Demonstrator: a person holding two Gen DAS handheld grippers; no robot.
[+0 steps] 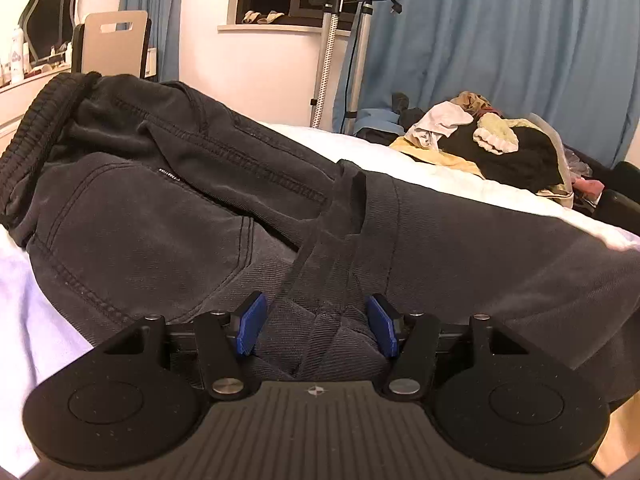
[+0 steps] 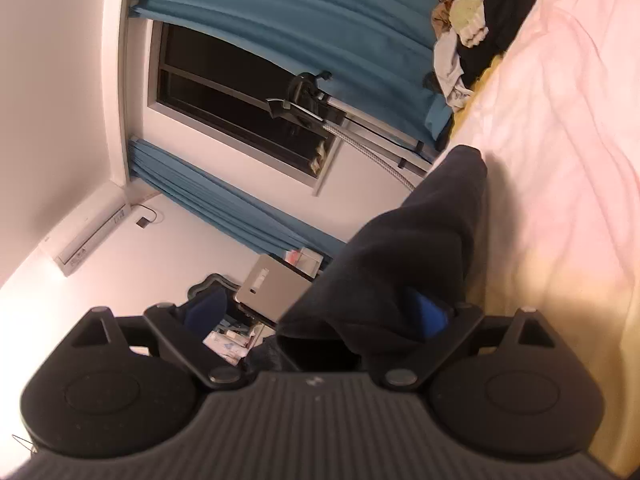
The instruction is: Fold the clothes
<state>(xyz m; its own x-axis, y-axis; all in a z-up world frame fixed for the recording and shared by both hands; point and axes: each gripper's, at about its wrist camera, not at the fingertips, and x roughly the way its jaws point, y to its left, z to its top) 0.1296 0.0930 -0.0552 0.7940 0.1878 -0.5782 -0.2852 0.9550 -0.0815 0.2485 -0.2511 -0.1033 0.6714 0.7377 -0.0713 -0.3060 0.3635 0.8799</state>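
Dark trousers (image 1: 168,200) are lying across the white bed (image 1: 400,160), filling mid-frame. Left gripper (image 1: 316,330) is spread w/ bunched fabric between its fingers, unclamped. Right gripper (image 2: 316,316) is spread too, cloth draping over one finger. Likely mid-fold; next needs clamping both.

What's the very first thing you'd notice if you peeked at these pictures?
The big dark trousers spread across the white bed, filling most of the left wrist view, with the left gripper open around a bunched fold of them. Next, the messy laundry pile at the far end of the bed by the blue curtains. In the tilted right wrist view, dark cloth drapes over the right gripper.
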